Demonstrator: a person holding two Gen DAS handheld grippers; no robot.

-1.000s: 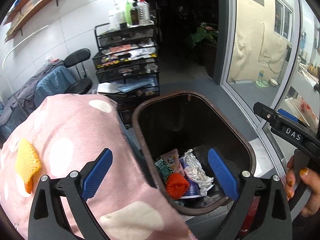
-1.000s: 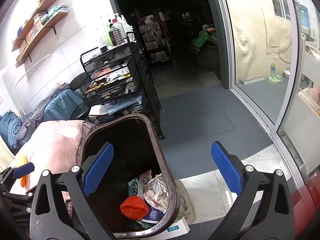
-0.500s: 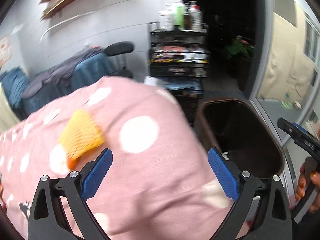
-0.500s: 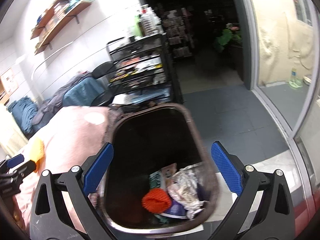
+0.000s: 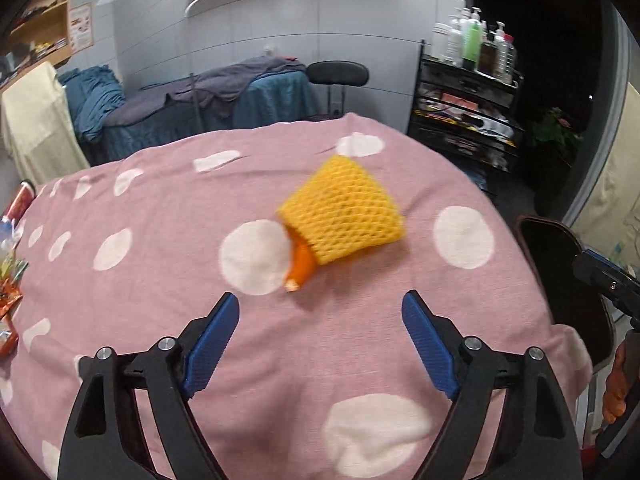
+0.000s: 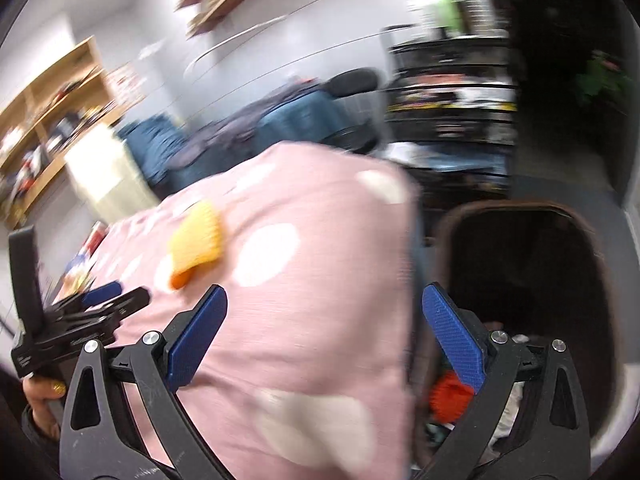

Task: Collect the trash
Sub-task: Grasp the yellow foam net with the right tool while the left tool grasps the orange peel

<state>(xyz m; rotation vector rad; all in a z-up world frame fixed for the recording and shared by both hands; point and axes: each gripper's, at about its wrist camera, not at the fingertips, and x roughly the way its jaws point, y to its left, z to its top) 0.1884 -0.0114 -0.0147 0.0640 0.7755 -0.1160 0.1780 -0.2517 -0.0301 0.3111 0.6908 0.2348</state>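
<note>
Pink fabric with white polka dots (image 5: 160, 272) fills most of the left wrist view, draped over a rounded surface. On it, a little above and right of centre, lies a yellow foam fruit net (image 5: 340, 216) with an orange end poking out at its lower left, over one of the white dots. The left gripper (image 5: 320, 340) sits at the bottom of the frame with its blue-padded fingers (image 5: 212, 344) spread wide, nothing between them; the net lies above the gap, apart from both pads. At the far left edge some colourful wrappers (image 5: 10, 280) show on the cloth. At the right edge, part of a dark brown plastic bin (image 5: 560, 256) appears beyond the cloth, with the black body of the other gripper in front of it. In the upper right stands a black wire rack (image 5: 468, 112) topped with bottles.

The right wrist view is blurred. The right gripper (image 6: 324, 336) is at the bottom, its blue pads (image 6: 196, 336) wide apart and holding nothing. Between them is the pink cloth (image 6: 320, 280); the yellow net (image 6: 198, 240) lies left of centre, above the left pad. The brown bin (image 6: 520, 216) fills the right side, open, with an orange-red net ball (image 6: 450, 396) and other crumpled trash at its bottom, partly behind the right pad. The left gripper (image 6: 104, 300) enters from the lower left, near the net.
</note>
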